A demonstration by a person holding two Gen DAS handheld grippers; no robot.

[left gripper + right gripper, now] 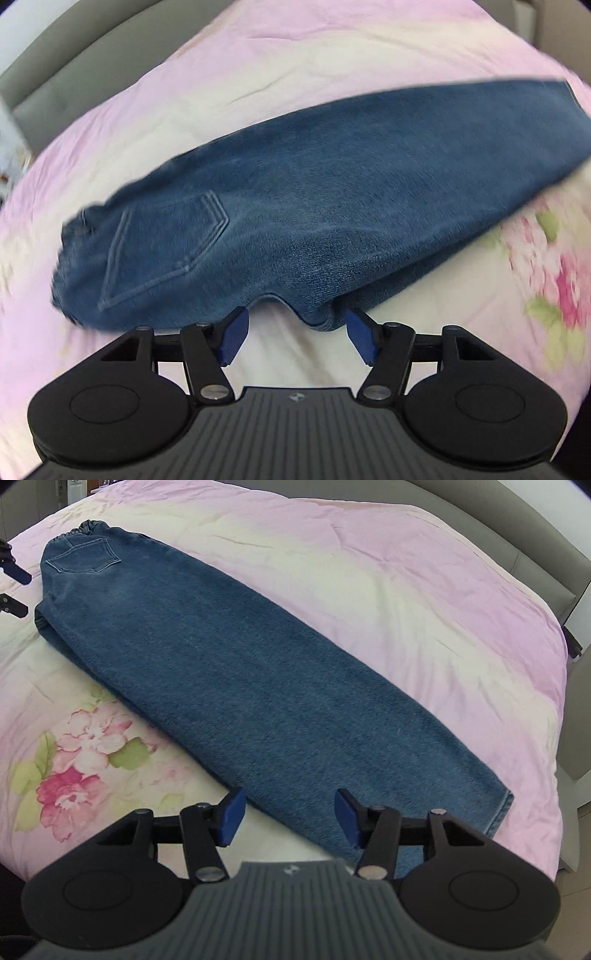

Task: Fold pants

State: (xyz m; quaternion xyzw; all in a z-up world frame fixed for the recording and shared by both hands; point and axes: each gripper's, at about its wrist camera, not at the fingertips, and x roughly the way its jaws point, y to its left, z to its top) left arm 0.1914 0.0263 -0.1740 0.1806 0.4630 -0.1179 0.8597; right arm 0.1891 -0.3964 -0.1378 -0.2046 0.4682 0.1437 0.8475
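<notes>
1. Our left gripper (295, 334) sits low in its frame, jaws spread and empty; the crotch edge of the pants (295, 206) dips just between the pads, not pinched.
2. Our right gripper (290, 818) is spread too, empty, over the leg near the hem at lower right.
3. The pants (221, 672) lie folded lengthwise, leg on leg, flat on the bed (406, 590), waist at upper left: likely ready for a crosswise fold.
4. No containers in sight.

Even, bright daylight with soft shadows and no glare; left wrist view smeared by motion blur, right wrist view sharp; both bowed and vignetted at fisheye edges
</notes>
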